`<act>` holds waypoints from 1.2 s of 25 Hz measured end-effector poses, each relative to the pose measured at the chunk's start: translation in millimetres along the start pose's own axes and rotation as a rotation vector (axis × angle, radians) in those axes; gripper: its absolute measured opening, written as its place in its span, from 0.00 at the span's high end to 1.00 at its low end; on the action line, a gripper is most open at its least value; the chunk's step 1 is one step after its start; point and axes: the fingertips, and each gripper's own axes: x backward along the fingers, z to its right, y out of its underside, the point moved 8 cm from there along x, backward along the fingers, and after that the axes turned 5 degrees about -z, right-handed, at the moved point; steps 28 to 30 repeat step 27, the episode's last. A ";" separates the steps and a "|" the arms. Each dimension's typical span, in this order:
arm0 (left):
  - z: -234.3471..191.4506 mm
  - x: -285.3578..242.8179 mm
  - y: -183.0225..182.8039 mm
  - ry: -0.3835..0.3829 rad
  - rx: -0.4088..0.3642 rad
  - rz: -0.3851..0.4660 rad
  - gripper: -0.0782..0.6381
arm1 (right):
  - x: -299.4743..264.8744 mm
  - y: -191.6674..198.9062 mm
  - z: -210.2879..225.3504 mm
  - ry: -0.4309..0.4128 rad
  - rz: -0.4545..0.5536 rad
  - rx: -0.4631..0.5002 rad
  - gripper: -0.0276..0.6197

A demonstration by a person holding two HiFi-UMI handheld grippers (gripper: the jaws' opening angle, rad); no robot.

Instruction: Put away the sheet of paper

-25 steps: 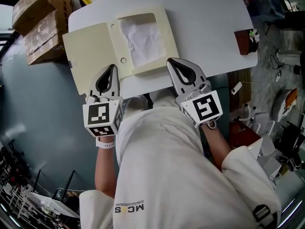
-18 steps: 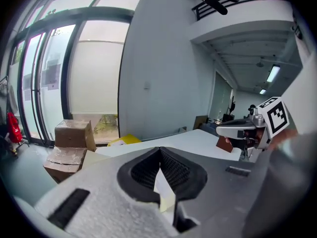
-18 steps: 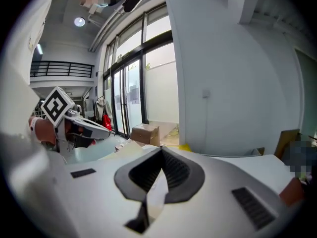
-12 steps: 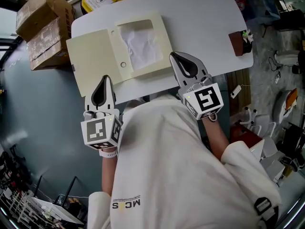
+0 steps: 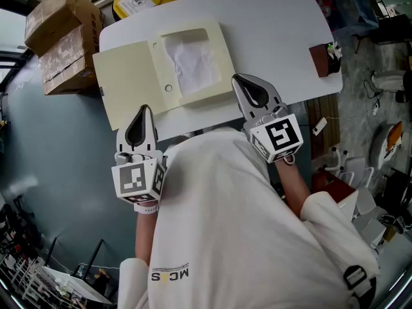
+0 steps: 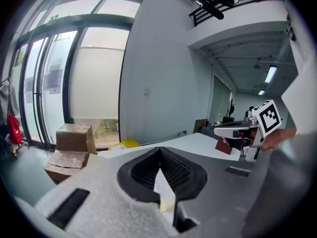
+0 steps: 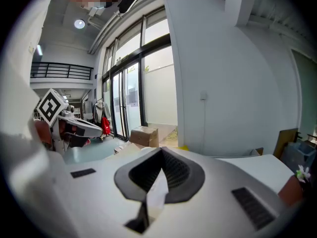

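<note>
One crinkled white sheet of paper (image 5: 193, 62) lies in the window of a flat cream folder (image 5: 129, 92) — matte card, flap opened leftward — on the smooth, rounded white table (image 5: 277, 24). The left gripper (image 5: 143, 111) and right gripper (image 5: 239, 82) hover at its near edge, both claws pressed together on nothing. Two brown cardboard boxes (image 5: 61, 37) sit stacked off the table's left end. One small brown block (image 5: 320, 59) — perhaps a holder — stands at its right edge.

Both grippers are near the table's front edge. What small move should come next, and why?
Probably open the left gripper and reach for the open flap of the folder. The sheet of paper already lies in the other half, uncovered, and both this and the right gripper are shut and empty.
</note>
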 end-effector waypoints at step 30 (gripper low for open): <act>11.2 -1.1 7.1 0.048 0.016 -0.013 0.85 | 9.4 -1.1 -21.0 -0.012 -0.009 0.030 0.94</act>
